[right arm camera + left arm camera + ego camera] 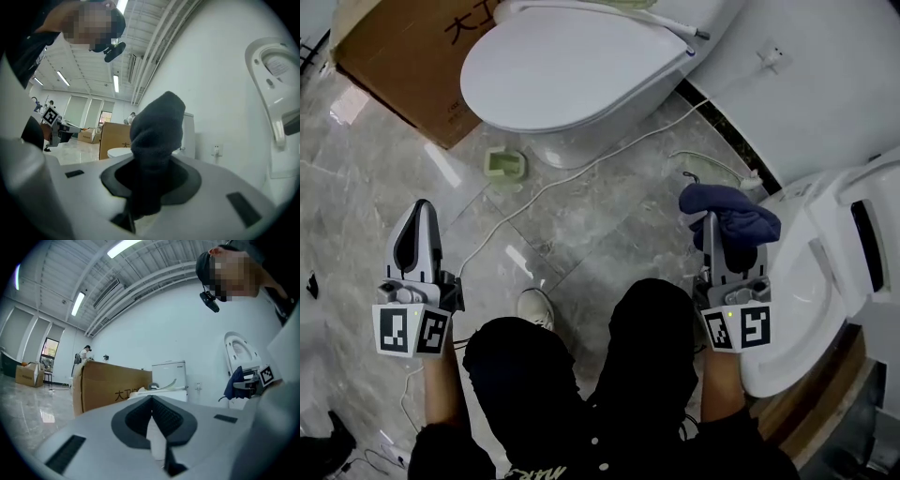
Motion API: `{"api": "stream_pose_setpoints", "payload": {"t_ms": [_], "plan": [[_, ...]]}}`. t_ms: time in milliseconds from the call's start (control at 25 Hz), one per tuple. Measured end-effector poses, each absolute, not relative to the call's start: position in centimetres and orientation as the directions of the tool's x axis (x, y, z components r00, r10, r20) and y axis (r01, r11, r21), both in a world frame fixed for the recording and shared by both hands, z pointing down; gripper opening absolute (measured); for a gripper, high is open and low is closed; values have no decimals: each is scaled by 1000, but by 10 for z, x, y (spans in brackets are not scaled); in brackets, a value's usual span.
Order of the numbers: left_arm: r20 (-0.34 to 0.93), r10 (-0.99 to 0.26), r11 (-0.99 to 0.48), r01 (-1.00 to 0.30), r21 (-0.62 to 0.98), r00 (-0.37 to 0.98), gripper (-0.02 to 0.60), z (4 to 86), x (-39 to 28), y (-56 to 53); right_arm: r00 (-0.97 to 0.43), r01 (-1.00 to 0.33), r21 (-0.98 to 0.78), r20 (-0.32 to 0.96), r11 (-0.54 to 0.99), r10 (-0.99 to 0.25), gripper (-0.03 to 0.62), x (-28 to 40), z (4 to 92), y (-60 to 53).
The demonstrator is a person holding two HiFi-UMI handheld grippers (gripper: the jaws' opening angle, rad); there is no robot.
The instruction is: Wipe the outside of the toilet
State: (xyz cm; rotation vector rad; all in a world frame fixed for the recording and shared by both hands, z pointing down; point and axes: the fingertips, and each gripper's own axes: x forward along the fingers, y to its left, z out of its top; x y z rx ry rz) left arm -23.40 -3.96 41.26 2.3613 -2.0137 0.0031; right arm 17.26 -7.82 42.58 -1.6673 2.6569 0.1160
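Note:
A white toilet with its lid down stands at the top middle of the head view. A second white toilet, lid raised, stands at the right, close beside my right gripper. That gripper is shut on a dark blue cloth, which bunches up above its jaws; in the right gripper view the cloth fills the space between them. My left gripper hangs over the floor at the left, shut with nothing in it; its jaws meet in the left gripper view.
A cardboard box stands left of the closed toilet. A small green item lies on the marble floor in front of it. A white cable runs across the floor. The person's black-clad legs and a shoe are below.

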Motion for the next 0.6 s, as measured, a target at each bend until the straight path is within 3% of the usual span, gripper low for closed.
{"api": "stream_pose_setpoints", "payload": {"t_ms": [320, 600], "plan": [[32, -994, -103, -995, -7, 102, 10, 386, -264, -48, -401, -916, 55, -62, 398, -914, 114, 168, 397, -97], [136, -985, -107, -994, 0, 106, 10, 325, -272, -58, -397, -917, 37, -14, 397, -918, 114, 153, 328, -118]]}}
